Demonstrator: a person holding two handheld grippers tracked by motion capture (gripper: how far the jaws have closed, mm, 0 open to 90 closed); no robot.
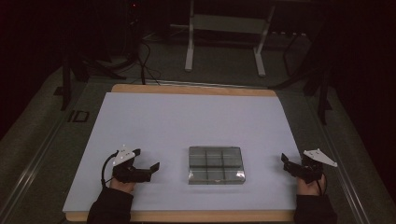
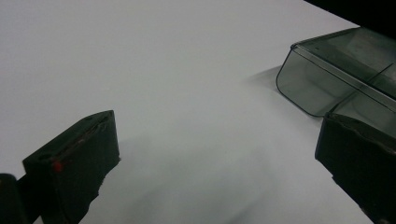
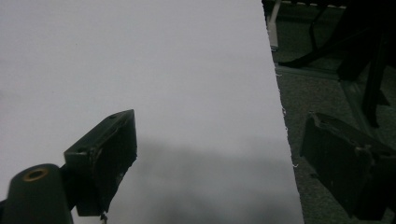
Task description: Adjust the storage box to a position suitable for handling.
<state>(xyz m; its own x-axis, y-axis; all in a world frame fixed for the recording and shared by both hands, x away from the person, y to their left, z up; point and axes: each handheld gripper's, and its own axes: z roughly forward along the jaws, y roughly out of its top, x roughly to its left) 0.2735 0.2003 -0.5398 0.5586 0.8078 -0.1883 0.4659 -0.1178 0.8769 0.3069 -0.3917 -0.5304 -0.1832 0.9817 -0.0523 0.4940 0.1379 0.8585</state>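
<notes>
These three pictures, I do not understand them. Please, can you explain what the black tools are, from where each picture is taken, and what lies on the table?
A person sits at a table and holds a hand tool in each hand: the left gripper and the right gripper. Each has two black jaws, and both stand open with nothing between them.

The high view looks down from above the person's side. The other two pictures come from small cameras that ride on the grippers and look along their jaws.

On the white sheet that covers the table lies one thing: a clear plastic box, divided into compartments that look empty. Its corner also shows in the left gripper view. The right gripper sits at the sheet's right edge.
</notes>
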